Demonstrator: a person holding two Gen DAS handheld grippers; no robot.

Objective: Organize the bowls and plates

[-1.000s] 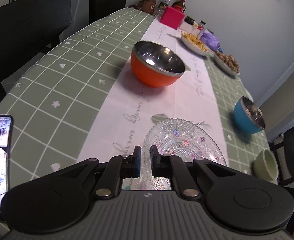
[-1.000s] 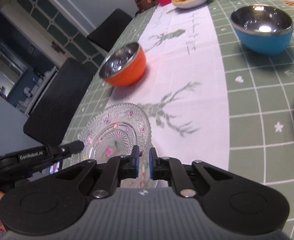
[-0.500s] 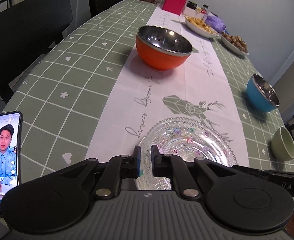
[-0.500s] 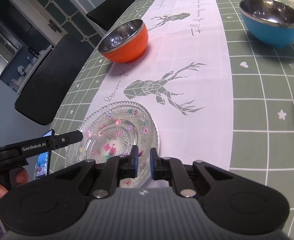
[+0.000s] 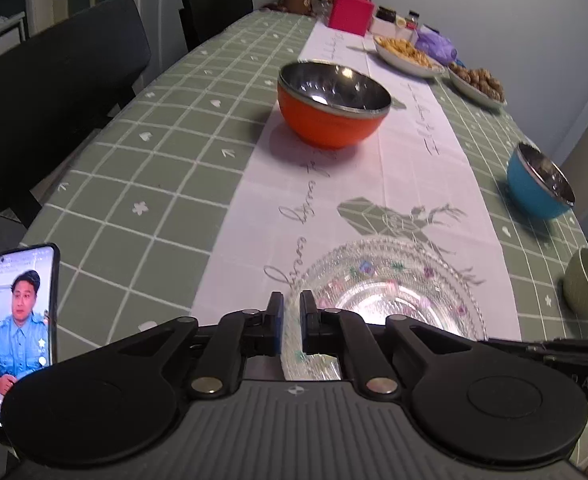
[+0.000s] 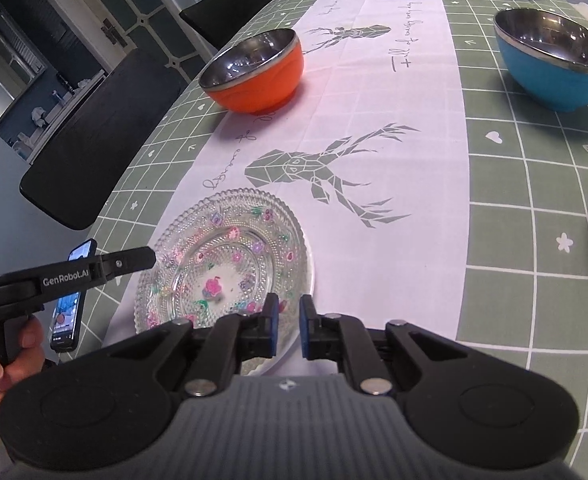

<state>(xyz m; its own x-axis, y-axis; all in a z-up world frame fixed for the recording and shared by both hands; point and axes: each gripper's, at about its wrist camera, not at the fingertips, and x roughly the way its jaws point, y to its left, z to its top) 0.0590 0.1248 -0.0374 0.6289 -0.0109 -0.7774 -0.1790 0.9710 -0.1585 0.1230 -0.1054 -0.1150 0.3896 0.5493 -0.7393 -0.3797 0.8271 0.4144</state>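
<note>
A clear glass plate (image 5: 389, 288) with coloured flowers lies on the white table runner; it also shows in the right wrist view (image 6: 222, 264). My left gripper (image 5: 291, 326) is nearly shut with the plate's near-left rim in the narrow gap between its pads. My right gripper (image 6: 288, 330) is nearly shut at the plate's near-right rim. Whether either pinches the rim I cannot tell. An orange bowl (image 5: 331, 106) stands farther up the runner, a blue bowl (image 5: 539, 186) at the right, and a pale green bowl (image 5: 587, 282) at the near right.
A phone (image 5: 22, 320) with a lit screen lies at the table's near-left edge. Two plates of food (image 5: 407, 54), a pink box (image 5: 350, 14) and bottles stand at the far end. Black chairs (image 5: 54, 92) line the left side.
Both grippers have drawn back and risen, so the plate sits farther ahead in view. The plate seems to have come down flat onto the runner.
</note>
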